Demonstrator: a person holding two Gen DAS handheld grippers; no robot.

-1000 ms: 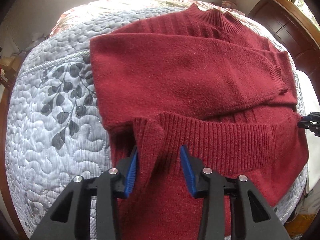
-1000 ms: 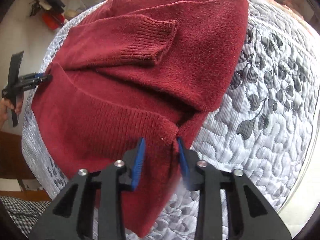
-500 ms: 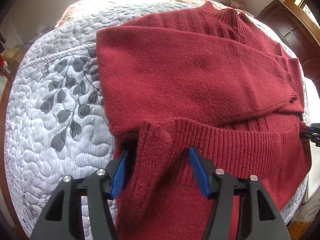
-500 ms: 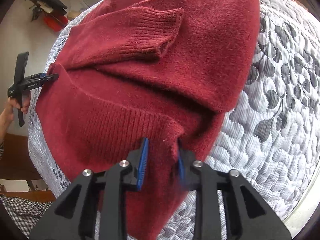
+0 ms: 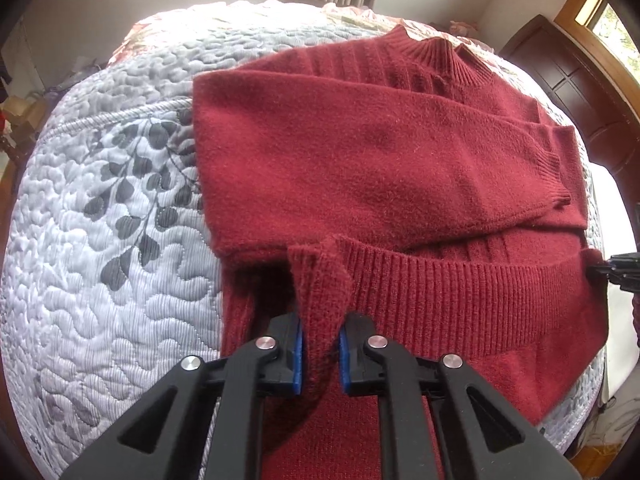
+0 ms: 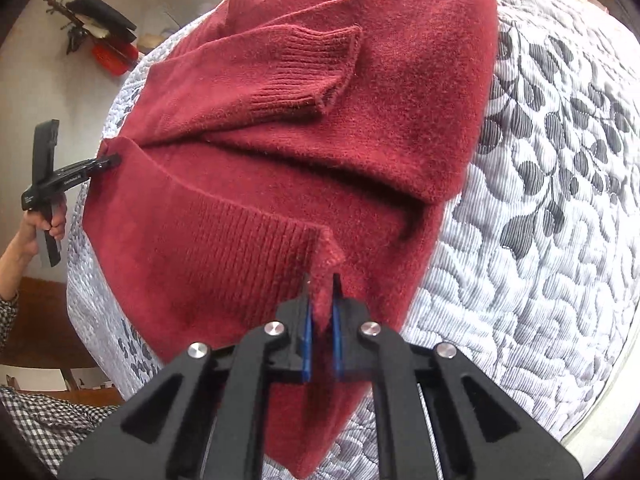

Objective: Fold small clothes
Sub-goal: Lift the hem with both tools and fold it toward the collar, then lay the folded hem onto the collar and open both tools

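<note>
a: quilted grey bed cover point(image 5: 120, 264), and the red sweater point(image 5: 380, 168) lies on it, sleeves folded across.

b: the left gripper point(image 5: 320, 354) and right gripper point(image 6: 320, 334) are each clamped on a hem corner (ribbed part).

a: i'd guess a shallow bite slips when lifted, or the sleeves slide off the fold.
</note>
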